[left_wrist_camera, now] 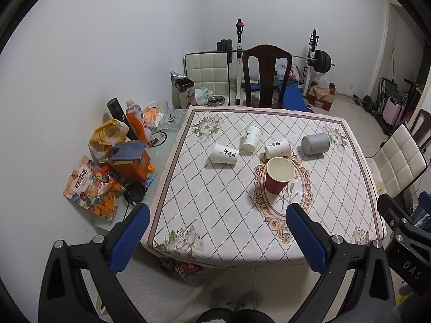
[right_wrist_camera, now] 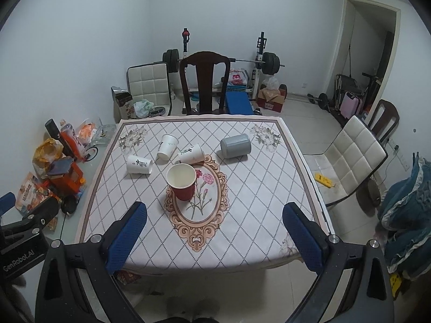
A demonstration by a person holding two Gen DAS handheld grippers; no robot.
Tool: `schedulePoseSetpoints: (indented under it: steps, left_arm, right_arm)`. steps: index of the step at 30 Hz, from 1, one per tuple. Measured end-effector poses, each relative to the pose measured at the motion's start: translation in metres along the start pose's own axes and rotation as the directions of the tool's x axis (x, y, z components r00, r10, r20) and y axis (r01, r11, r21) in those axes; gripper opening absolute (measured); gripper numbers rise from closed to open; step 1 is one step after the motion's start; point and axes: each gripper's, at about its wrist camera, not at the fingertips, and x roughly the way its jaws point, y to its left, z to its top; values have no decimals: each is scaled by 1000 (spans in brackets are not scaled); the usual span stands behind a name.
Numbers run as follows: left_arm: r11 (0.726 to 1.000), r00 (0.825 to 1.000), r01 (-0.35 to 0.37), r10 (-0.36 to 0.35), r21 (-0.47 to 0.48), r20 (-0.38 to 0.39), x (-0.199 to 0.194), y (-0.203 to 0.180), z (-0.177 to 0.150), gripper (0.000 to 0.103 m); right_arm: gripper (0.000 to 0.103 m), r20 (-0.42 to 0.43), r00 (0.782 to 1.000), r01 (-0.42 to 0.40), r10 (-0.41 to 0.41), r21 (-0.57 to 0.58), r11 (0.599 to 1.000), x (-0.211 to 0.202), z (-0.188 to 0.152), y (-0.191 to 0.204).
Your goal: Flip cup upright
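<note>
Both grippers hang above the near edge of the table [right_wrist_camera: 269, 140], well back from the cups. The left gripper [left_wrist_camera: 218, 215] has its blue-padded fingers spread wide with nothing between them; the right gripper [right_wrist_camera: 214, 215] is spread just as wide and equally bare.

A red cup [right_wrist_camera: 182, 181] stands upright with its mouth open to the ceiling, on the oval flower motif of the tablecloth (its inside is pale). Just beyond it a white cup [right_wrist_camera: 191, 154] lies on its side, close to the red one's rim; whether the two touch is hard to judge from here. Two more white cups lie tipped over: one [right_wrist_camera: 139, 164] to the left, another [right_wrist_camera: 167, 146] farther back. A grey cup [right_wrist_camera: 236, 146] lies on its side to the right, apart from the rest.

A dark wooden chair [right_wrist_camera: 204, 80] stands at the far edge of the table.
</note>
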Motion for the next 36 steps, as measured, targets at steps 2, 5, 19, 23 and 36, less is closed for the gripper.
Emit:
schedulePoseSetpoints:
  steps: [2,5,19,23,36]
  left_arm:
    - [1000,1000,0,0,-6,2,1,2,0,103]
    - [1000,1000,-1,1,-8,2,2,3,-1,103]
    - [1000,1000,-4,4,-1,6,2,4,-1,103]
    - [1000,1000,-6,6,-1,6,2,3,-1,103]
    - [1000,1000,1,-1,11,14,1,3,2,103]
  right_arm:
    - [102,-1,1000,0,0,1,1000,0,0,0]
    - [103,-3,1000,-6,6,0,1000,0,0,1]
    - [103,-8,1000,-4,4,4,1000,0,-2,5]
    - [103,-9,1000,-6,6,4,1000,1,-2,5]
    - [103,-23,1000,4,-4,16,1000,4,-7,2]
